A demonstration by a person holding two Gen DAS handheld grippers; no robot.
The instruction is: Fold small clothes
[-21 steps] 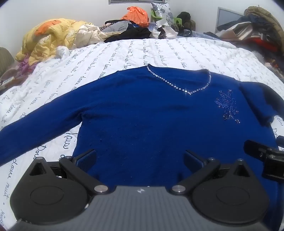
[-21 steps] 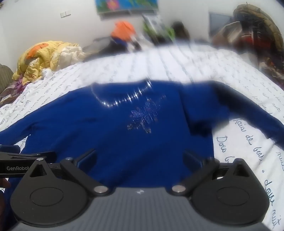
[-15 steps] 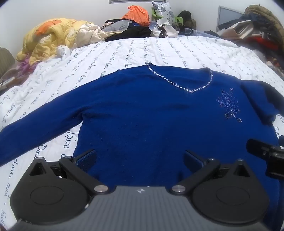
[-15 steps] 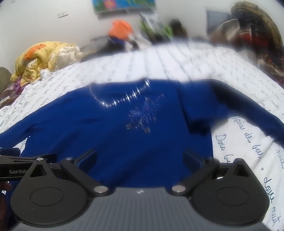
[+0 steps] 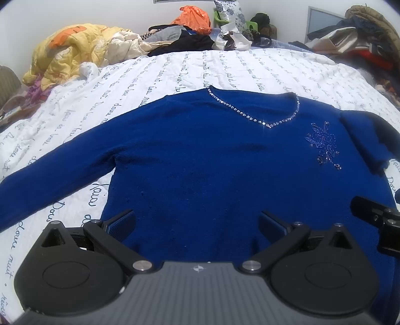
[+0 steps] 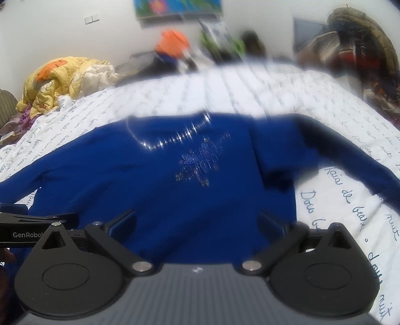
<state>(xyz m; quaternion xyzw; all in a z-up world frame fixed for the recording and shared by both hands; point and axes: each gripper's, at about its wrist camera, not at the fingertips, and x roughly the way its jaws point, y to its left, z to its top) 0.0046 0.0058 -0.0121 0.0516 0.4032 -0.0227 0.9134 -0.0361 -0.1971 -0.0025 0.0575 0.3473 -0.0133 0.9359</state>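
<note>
A royal-blue sweater (image 5: 200,162) with a rhinestone V-neck and a beaded motif lies face up on the white bed sheet (image 5: 225,70), both sleeves spread outward. My left gripper (image 5: 197,220) hovers over its lower hem, jaws wide open, nothing between them. The right gripper's body (image 5: 375,220) shows at the right edge of the left wrist view. In the right wrist view the same sweater (image 6: 162,180) is blurred, and my right gripper (image 6: 197,220) stands open above its lower right part. The left gripper's body (image 6: 27,225) pokes in from the left.
A yellow-and-orange quilt (image 5: 70,55) is heaped at the far left of the bed. Dark clothes, an orange bag (image 5: 192,17) and other items crowd the far edge. More piled clothing (image 5: 362,42) sits at the far right. The sheet bears script lettering.
The right wrist view has tilted upward a little, showing more of the wall and picture. The left wrist view has shifted slightly; the sweater lies unmoved.
</note>
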